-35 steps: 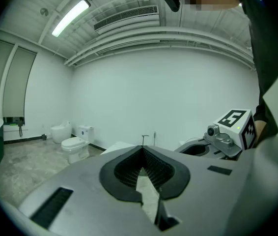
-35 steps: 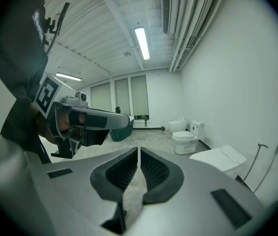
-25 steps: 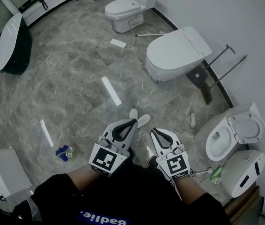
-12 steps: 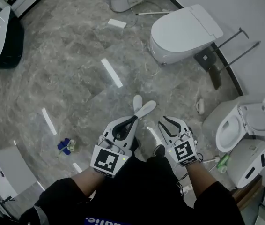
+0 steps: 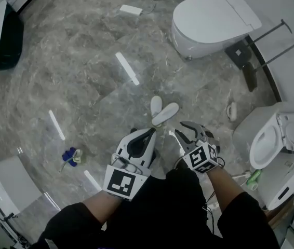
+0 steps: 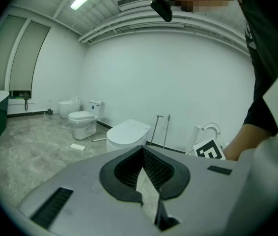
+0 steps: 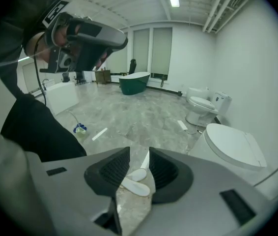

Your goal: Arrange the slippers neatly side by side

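Two white slippers (image 5: 165, 114) lie on the floor in a V, near ends touching. They sit just beyond the tips of the right gripper (image 5: 191, 128) and a little left of them, untouched. Right gripper jaws spread, just been opening, nothing between the pads. Left gripper (image 5: 149, 132), beside the right gripper: jaw tips pressed together, empty.

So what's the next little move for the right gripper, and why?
Probably lower the right gripper onto the angled slipper. Its jaws have just been opening and hold nothing; that slipper splays away from the other slipper instead of lying parallel beside it.
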Available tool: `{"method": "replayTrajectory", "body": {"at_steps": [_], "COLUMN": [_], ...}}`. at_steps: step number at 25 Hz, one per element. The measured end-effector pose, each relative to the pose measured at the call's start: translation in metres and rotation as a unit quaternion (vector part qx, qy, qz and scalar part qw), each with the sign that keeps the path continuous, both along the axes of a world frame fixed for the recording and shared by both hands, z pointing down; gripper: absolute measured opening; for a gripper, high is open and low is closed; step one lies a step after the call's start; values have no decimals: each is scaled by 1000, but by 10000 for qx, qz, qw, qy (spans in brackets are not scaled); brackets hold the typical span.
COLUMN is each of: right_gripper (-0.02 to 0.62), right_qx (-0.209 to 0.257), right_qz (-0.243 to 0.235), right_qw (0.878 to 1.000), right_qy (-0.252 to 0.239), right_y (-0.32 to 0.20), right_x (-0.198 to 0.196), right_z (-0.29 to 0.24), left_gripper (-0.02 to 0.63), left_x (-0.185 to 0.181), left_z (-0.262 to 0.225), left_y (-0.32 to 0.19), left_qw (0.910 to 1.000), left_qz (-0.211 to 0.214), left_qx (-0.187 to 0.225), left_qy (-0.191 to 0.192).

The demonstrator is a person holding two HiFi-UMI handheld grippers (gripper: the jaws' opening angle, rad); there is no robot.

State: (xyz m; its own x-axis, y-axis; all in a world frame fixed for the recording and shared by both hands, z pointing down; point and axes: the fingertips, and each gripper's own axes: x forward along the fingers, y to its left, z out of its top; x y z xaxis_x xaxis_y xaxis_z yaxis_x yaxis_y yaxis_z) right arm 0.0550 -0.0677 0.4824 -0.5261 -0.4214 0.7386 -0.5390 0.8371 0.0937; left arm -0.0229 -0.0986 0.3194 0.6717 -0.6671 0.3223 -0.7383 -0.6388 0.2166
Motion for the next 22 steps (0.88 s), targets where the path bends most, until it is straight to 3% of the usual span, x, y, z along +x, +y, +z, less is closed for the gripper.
{"method": "replayTrajectory", "body": {"at_steps": [7,16,22], "right_gripper": [98,98,100], "right_qx": [-41,-151,228], "right_qz": [-604,-787,-1816], "right_qw": [9968,9937,9719], "right_qy": [518,789,1482], "right_y": [-4,0,5], "right_x": [9,23,21], "right_z": [105,228,309], "left_gripper": [2,2,2], "left_x": [4,12,16], "left_z": [67,160,214], "left_y": [-12,-19,-20], "left_qw": [9998,9991,9990], "left_qz": [-153,-243,-283], "left_qx": [-65,-331,-307], "left_qy": [-126,-71,-125]}}
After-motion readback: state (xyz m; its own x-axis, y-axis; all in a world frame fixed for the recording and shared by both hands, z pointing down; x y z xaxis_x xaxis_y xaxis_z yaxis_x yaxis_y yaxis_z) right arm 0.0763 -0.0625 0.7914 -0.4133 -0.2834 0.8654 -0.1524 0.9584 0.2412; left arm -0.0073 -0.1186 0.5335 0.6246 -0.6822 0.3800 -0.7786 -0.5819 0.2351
